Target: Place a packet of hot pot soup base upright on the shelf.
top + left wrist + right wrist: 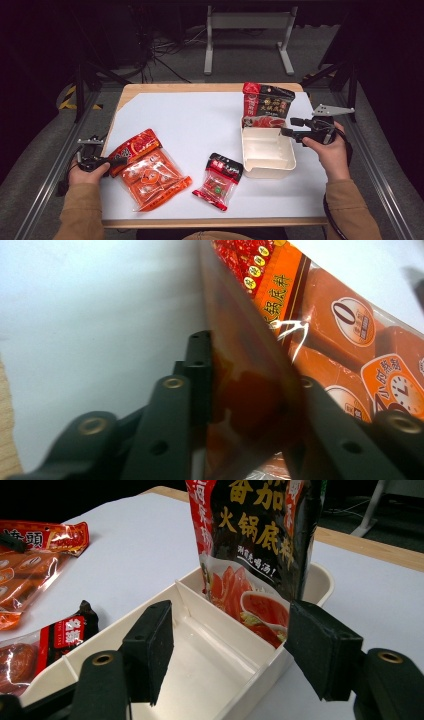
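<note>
The left gripper (114,161), held in a person's left hand (86,170), has its two black jaws pinched on the upper edge of a large orange pouch (260,390); in the left gripper view the pouch's glossy edge runs up between the jaws. The pouch (150,175) lies well left of the cream divided tray (272,167), flat on the white sheet (200,120) covering the wooden table (165,88), its far end printed red.

The right gripper (286,131), in the person's right hand (330,152), sits at the tray's right rim with its jaws spread wide and nothing between them; the right gripper view shows the tray (125,625) framed by the two foam-faced jaws. A black-and-red pouch (255,545) stands upright in the tray's far compartment, though whether it leans on the wall is hard to tell. The tray's near, larger section (200,665) is bare.

A smaller red-and-black packet (220,181) lies just left of the tray, near the table's front edge.
</note>
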`<state>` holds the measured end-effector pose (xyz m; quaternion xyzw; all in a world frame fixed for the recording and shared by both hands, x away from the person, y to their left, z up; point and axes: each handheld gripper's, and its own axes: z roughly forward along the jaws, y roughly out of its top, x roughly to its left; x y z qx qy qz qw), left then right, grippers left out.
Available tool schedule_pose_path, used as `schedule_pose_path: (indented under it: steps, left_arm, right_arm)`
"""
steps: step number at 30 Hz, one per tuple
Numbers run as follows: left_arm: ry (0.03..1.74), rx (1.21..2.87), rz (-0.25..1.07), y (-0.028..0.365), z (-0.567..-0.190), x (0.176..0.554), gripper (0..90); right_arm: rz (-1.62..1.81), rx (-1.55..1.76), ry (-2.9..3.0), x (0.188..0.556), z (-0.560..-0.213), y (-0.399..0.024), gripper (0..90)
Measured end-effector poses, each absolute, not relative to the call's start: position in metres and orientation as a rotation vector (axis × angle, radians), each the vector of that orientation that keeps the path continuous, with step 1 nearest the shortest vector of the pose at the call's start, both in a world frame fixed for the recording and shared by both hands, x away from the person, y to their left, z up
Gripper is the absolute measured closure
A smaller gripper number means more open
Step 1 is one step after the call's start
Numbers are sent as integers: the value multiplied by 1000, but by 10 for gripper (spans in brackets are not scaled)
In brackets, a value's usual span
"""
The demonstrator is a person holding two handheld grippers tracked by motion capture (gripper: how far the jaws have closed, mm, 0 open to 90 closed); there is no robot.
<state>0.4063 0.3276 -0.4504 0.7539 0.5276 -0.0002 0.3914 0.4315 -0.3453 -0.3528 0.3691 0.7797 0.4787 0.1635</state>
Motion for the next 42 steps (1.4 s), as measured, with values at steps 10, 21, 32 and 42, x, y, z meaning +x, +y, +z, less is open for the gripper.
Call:
schedule_pose_path:
  steps: [10,21,32,42]
  left_arm:
    - [1311,1906,13,327,-444,405,900]
    - [1244,1918,102,321,-420,401,900]
    - [1139,1868,178,316,-387,389,900]
    - [1043,1808,217,311,-357,373,900]
  right_arm:
    - [1374,1046,2208,429,-349,-347,385]
    - [1395,1047,2195,424,-342,-349,454]
    - [1390,1029,2199,417,-333,-347,504]
    - [1399,1006,2198,412,-326,-345,517]
